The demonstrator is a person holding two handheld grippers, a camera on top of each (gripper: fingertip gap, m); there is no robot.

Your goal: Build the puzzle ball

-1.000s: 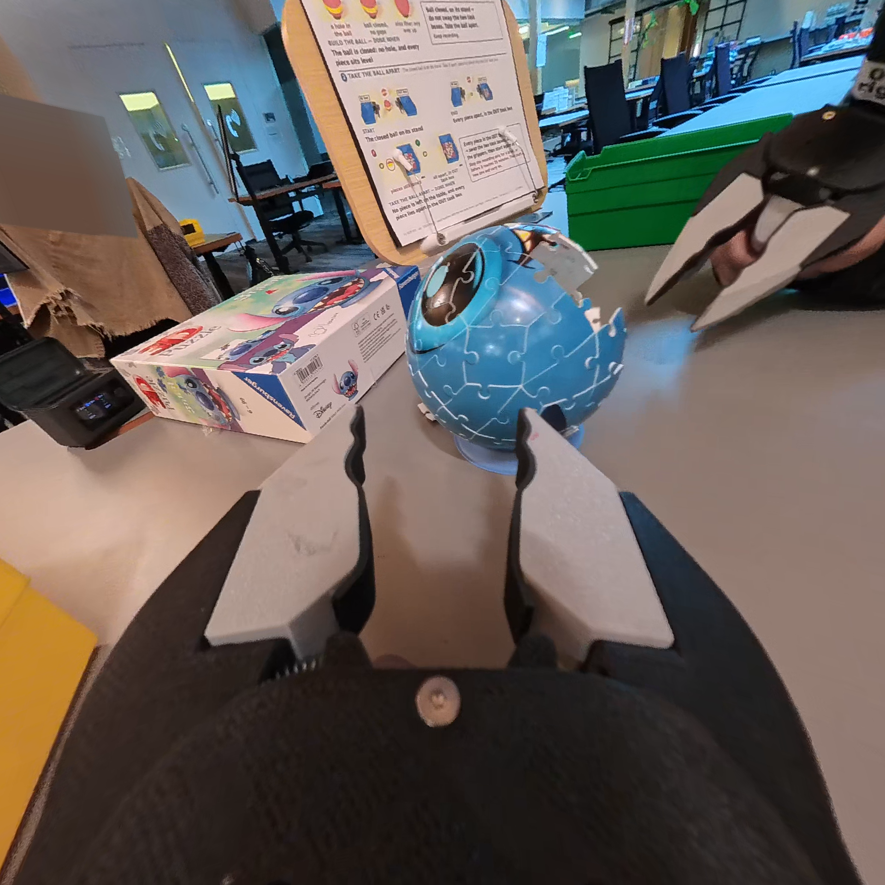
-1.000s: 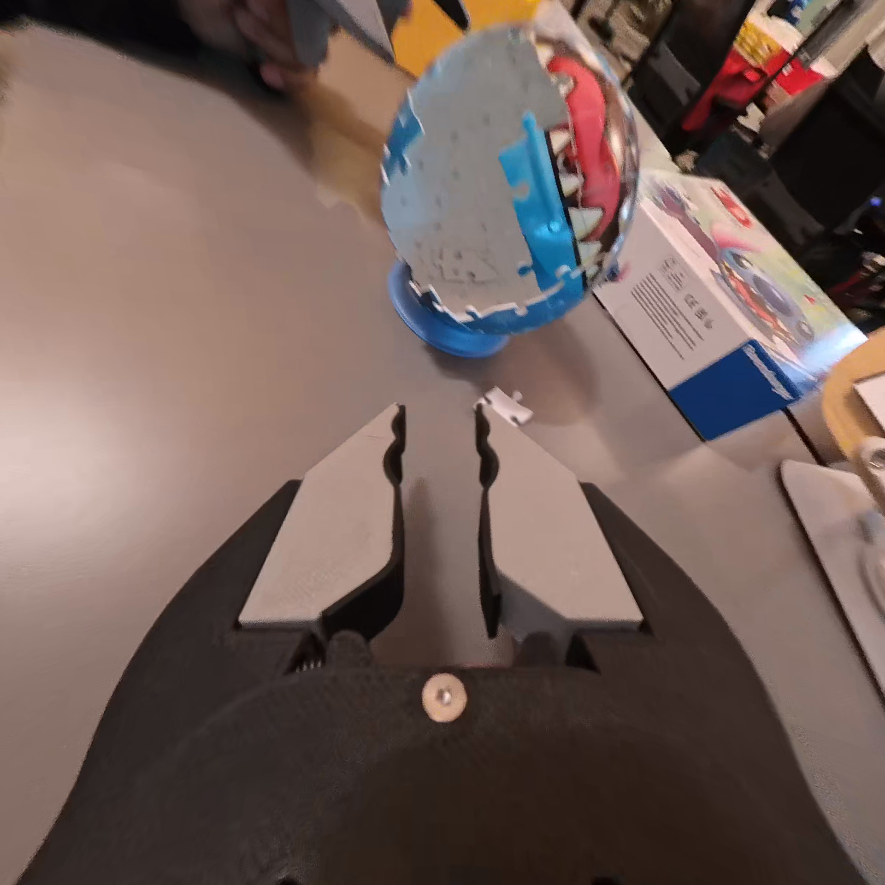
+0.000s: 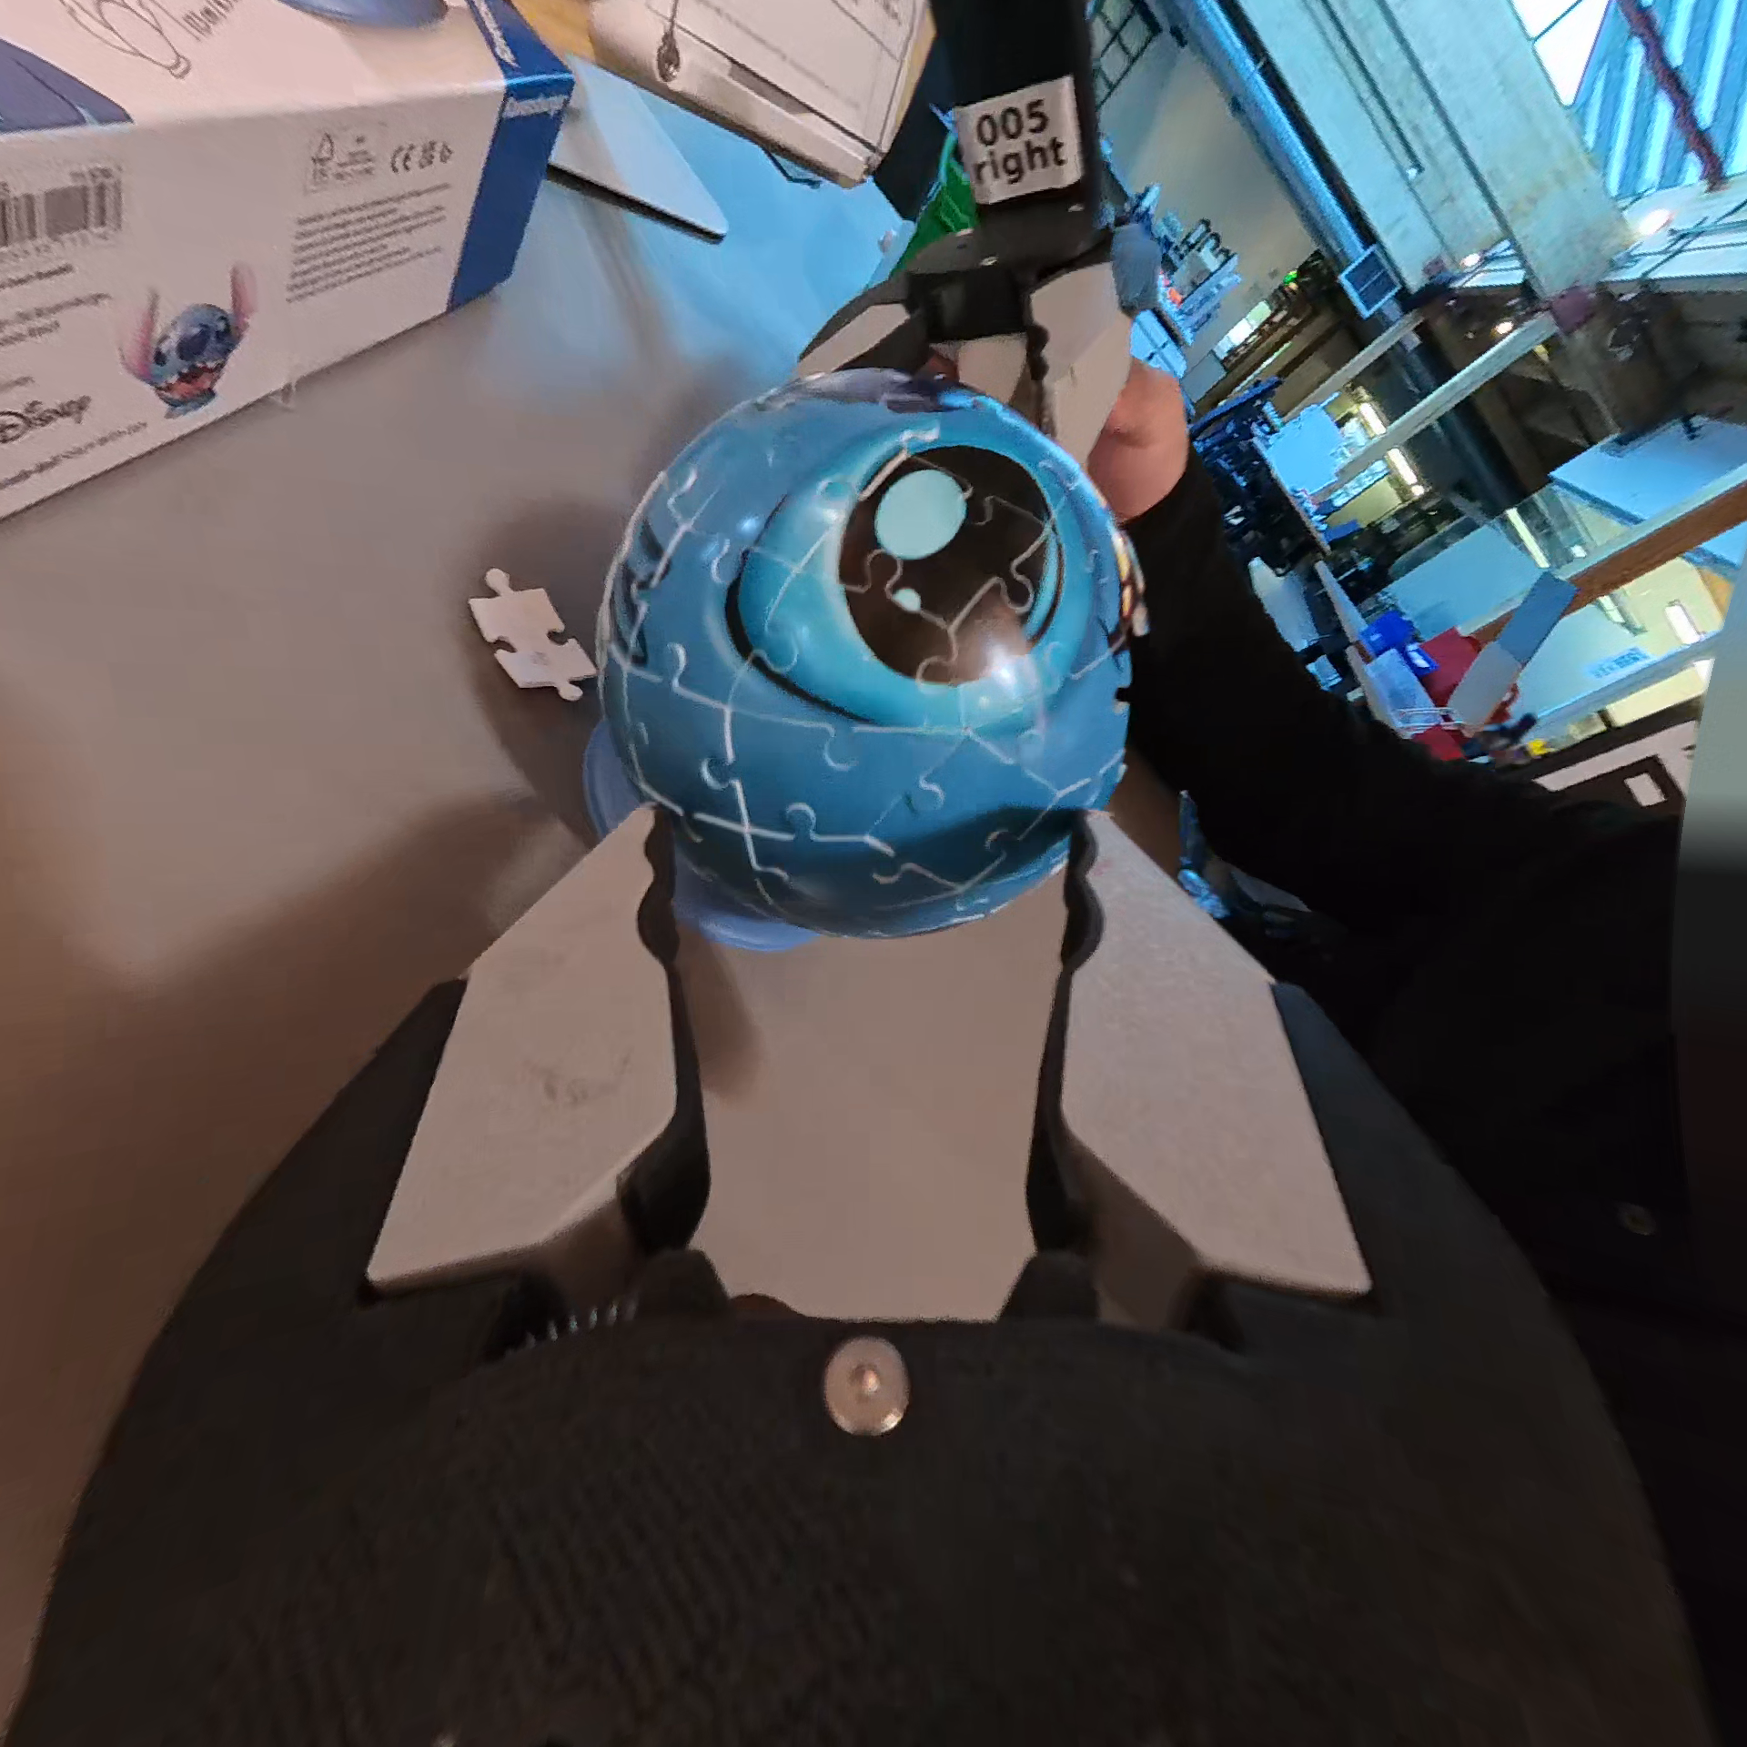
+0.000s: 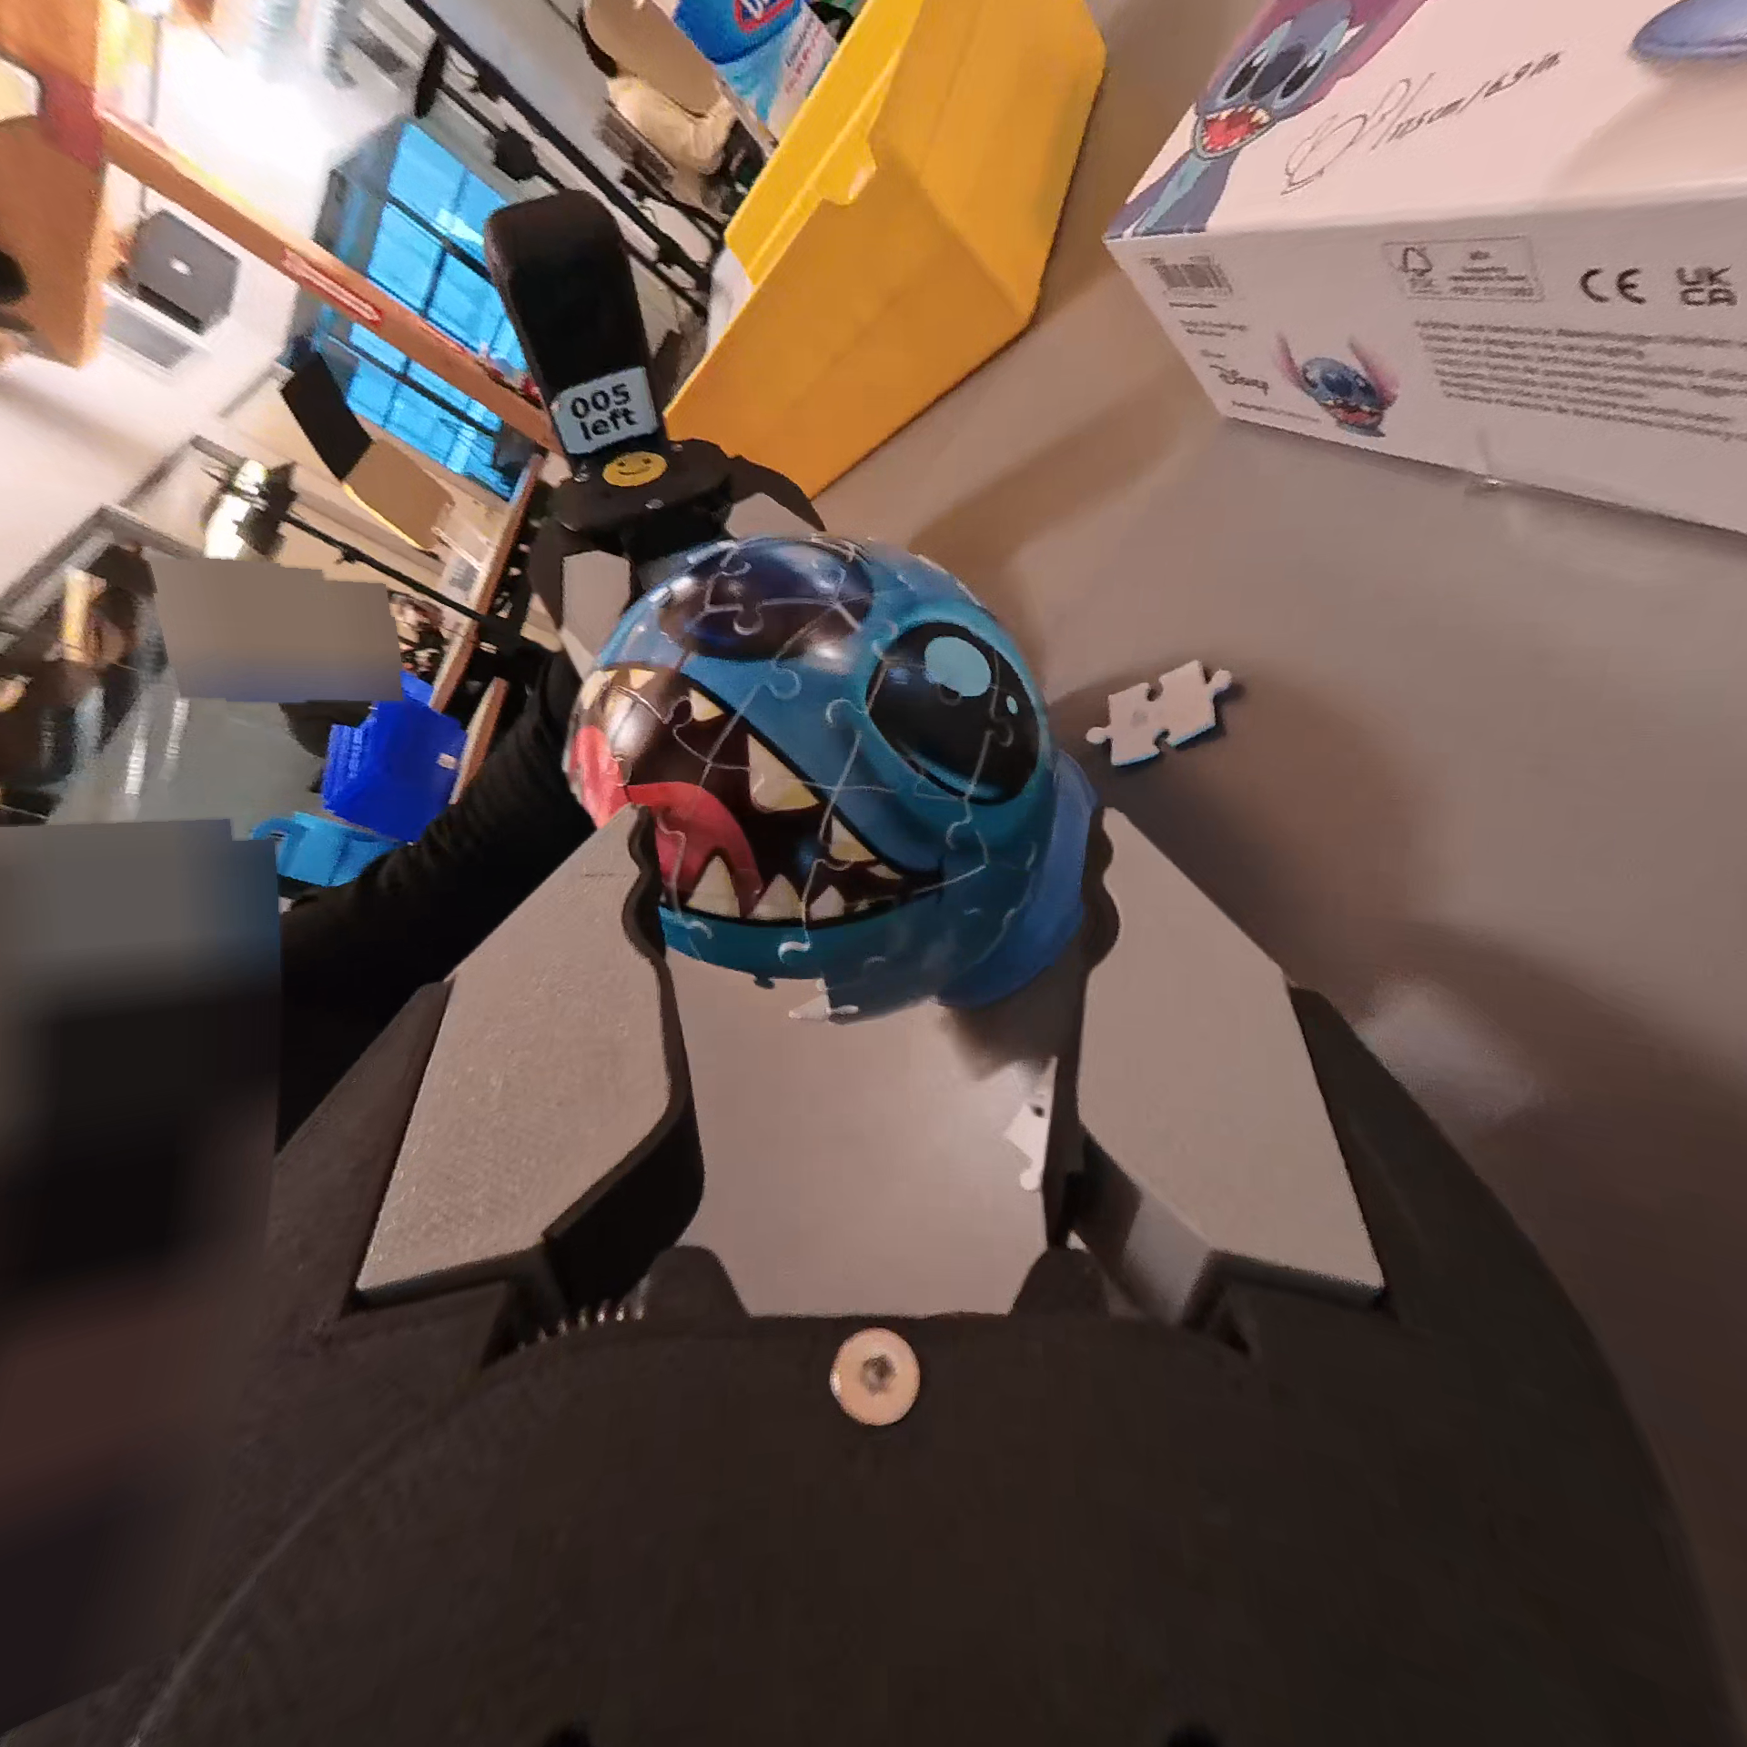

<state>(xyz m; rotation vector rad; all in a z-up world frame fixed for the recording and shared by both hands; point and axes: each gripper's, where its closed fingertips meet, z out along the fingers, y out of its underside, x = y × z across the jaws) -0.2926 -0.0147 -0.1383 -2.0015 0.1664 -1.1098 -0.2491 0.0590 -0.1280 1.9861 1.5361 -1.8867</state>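
Blue cartoon-face puzzle ball sits on blue round stand on grey table. Left gripper and right gripper both spread wide, fingers flanking ball from opposite sides; contact unclear. Loose white puzzle piece lies near stand, white printed cardboard box beyond

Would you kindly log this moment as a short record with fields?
ball: blue puzzle ball on its blue stand, upright
left tongs: open, fingers flank the ball's lower part
right tongs: open, fingers either side of the ball
loose piece: white piece flat on grey table, beside the ball
box: puzzle box behind
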